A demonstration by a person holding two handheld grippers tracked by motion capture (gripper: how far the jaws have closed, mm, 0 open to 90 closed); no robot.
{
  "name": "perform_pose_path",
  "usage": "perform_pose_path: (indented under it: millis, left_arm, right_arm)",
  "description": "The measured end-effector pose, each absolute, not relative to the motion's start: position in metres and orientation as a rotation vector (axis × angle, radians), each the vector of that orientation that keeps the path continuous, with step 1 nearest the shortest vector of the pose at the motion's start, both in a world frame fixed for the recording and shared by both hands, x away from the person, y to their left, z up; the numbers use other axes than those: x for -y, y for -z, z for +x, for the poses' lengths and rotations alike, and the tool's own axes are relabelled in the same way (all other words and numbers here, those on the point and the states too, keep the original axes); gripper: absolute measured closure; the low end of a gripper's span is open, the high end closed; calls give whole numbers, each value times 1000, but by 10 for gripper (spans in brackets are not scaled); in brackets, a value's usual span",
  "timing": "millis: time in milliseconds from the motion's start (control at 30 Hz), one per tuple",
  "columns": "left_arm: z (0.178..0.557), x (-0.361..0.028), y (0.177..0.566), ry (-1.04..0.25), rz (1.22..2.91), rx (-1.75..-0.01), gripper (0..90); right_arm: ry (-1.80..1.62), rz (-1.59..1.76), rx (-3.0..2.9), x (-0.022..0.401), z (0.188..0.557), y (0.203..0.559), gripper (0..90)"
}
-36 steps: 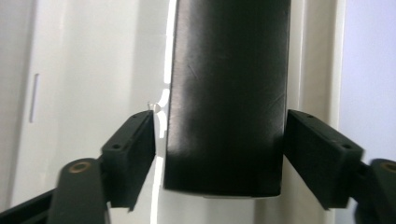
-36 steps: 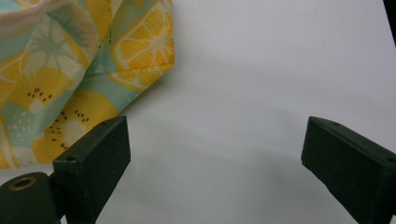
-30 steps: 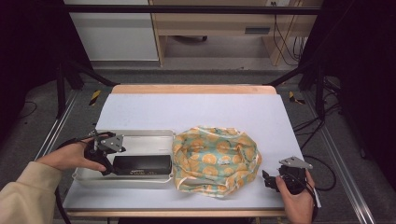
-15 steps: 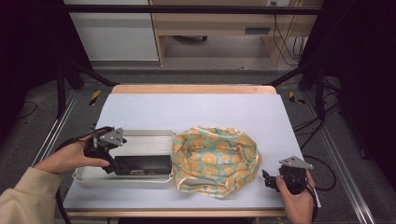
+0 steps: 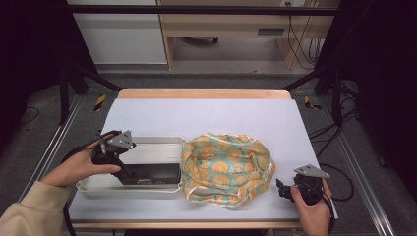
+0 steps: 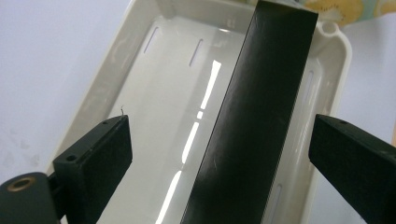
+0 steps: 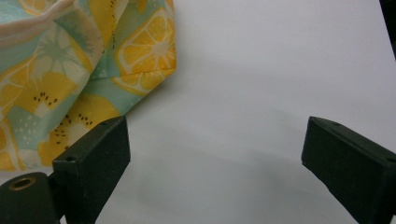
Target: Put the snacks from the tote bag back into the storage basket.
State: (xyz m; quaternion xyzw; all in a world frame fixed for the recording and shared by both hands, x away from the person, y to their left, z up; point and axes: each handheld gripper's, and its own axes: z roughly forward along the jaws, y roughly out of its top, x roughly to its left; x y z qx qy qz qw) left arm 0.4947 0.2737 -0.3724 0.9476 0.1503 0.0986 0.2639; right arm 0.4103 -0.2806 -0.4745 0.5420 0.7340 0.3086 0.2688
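— Left side? 
— Left gripper has just spread its jaws wide over the black box (lying free in the white tray).
— Right?
— Fruit-print cloth mid-table; right gripper released, beside it.

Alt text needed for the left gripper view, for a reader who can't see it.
A long black box lies in a white tray, seen between the open jaws of the left hand-held gripper, which do not touch it. Fruit-print cloth peeks in at the top, past the tray.
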Motion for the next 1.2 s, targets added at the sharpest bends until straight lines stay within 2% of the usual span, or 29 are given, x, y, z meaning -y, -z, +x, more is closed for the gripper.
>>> perform_pose_path:
  millis: [400, 567, 1200]
  left_arm:
    - [482, -258, 374, -302, 2505, -462, 66]
    - [480, -254, 373, -323, 2439, -544, 67]
    - [480, -267, 383, -405, 2236, -728, 68]
  right_arm:
    - [-832, 1462, -1981, 281, 410, 475, 84]
    - [-830, 1459, -1981, 281, 410, 474, 83]
    - [-843, 1446, -1984, 280, 410, 473, 83]
